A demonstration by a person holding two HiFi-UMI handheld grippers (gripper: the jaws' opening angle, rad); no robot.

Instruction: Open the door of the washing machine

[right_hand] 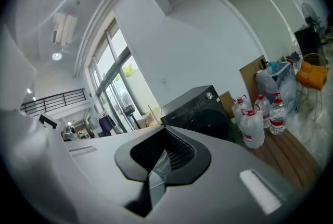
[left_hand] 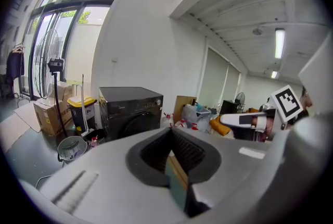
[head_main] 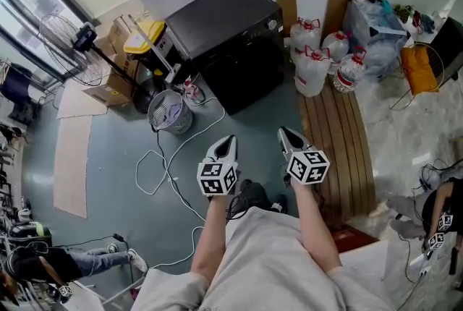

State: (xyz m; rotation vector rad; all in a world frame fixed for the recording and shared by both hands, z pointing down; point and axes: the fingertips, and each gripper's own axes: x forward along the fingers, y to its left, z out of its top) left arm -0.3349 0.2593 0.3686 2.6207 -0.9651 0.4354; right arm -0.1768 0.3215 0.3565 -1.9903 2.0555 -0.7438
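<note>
Both units sit at the lower middle of the head view, side by side and apart, tips pointing up-frame toward the machine.

Left hand-held gripper: jaws closed together, nothing between the pads (confirmed in the left gripper view).

Right hand-held gripper: jaws also closed together and empty (right gripper view). Its white body with the marker cube shows at the right edge of the left gripper view.

Washing machine: black front loader standing on the grey floor against the white wall, top middle of the head view. It is well apart from both tips, with open floor between them. The left tip lines up roughly with its front left corner, and the right tip with its right side.

Door: a dark round panel in the front face, appearing shut. Neither gripper touches it.

Surroundings:
- Water bottles with red caps are clustered just right of the machine.
- Wooden slats run down-frame from the bottles, beside the right unit.
- A wire wastebasket stands near the machine's front left corner.
- A white cable loops across the floor from there toward the left unit.
- A yellow-lidded bin and a standing fan are further left.
</note>
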